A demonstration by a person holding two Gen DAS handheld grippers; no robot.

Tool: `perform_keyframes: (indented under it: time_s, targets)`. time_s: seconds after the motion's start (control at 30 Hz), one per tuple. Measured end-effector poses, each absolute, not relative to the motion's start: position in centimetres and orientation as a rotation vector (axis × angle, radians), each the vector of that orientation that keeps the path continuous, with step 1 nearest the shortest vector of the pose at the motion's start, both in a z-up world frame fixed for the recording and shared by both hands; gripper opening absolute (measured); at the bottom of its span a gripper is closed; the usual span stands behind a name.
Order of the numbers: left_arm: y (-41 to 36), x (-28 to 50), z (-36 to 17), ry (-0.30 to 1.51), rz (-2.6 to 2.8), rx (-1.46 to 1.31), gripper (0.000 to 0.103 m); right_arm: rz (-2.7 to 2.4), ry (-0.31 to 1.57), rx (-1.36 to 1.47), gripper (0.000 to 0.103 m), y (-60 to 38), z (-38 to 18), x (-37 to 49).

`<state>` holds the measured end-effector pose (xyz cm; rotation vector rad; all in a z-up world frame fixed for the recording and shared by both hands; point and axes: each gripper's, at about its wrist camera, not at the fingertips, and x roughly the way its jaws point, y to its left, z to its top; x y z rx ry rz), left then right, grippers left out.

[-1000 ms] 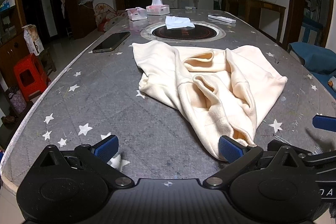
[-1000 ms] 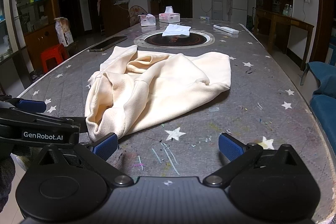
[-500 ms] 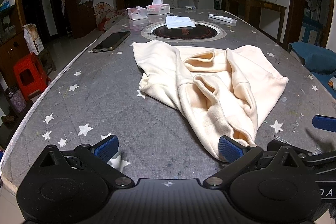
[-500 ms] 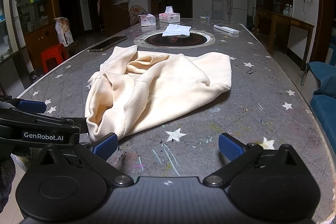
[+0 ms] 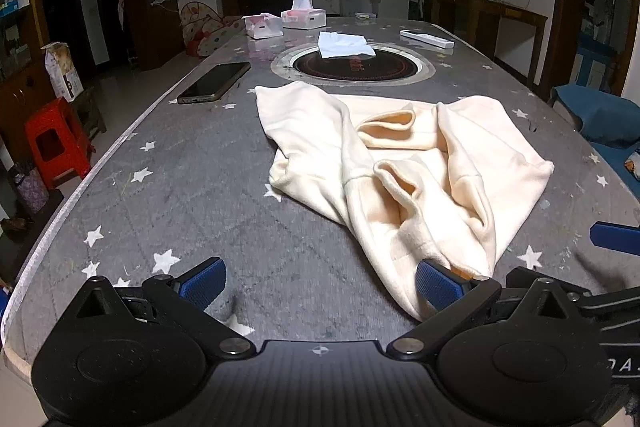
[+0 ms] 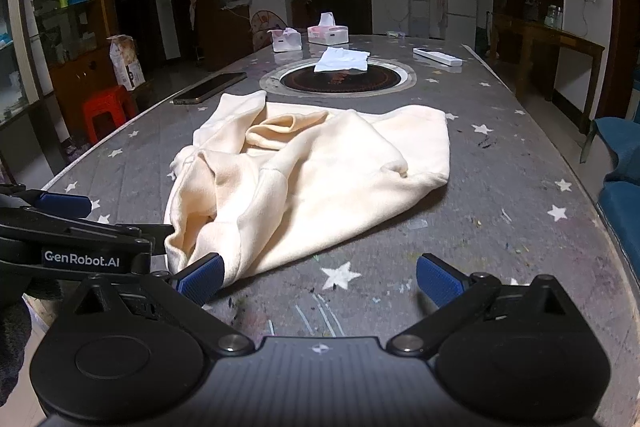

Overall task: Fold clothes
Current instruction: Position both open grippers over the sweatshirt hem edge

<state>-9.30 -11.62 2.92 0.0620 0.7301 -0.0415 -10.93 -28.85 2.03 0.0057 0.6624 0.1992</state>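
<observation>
**Cream garment crumpled between two spread tongs**

From the left wrist we see the red stool [image 5: 56, 143] off the tabletop's [image 5: 192, 219] left edge, the phone [image 5: 215, 82] near that edge, and the garment's [image 5: 404, 171] two open cuff-like folds facing us. The right tongs' blue pad [image 5: 616, 237] pokes in at the far right of this view. From the right wrist we get what that view lacks: the garment's smooth far corner toward the right, bare starred tabletop to its right, and the left tongs' body, labelled GenRobot.AI, seen side-on at the left.

Our left tongs [image 5: 320, 281] stand wide apart, holding nothing; the garment's near tip lies against the inner side of their right finger, with the rest of the cloth spreading ahead and rightward. Our right tongs [image 6: 320, 277] are likewise spread and hold nothing; the same near tip touches their left finger, and the cloth runs ahead and to the left. The garment lies mid-tabletop, just short of the round inset burner [image 6: 340, 78].
</observation>
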Motion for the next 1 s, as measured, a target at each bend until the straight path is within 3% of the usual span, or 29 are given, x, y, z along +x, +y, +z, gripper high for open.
perform_keyframes:
  time_s: [1.0]
  targets:
    - [-10.8,-2.8,5.7,0.725,-0.042,0.012,0.103,0.195,0.67,0.021,0.103,-29.6,4.1,-4.5]
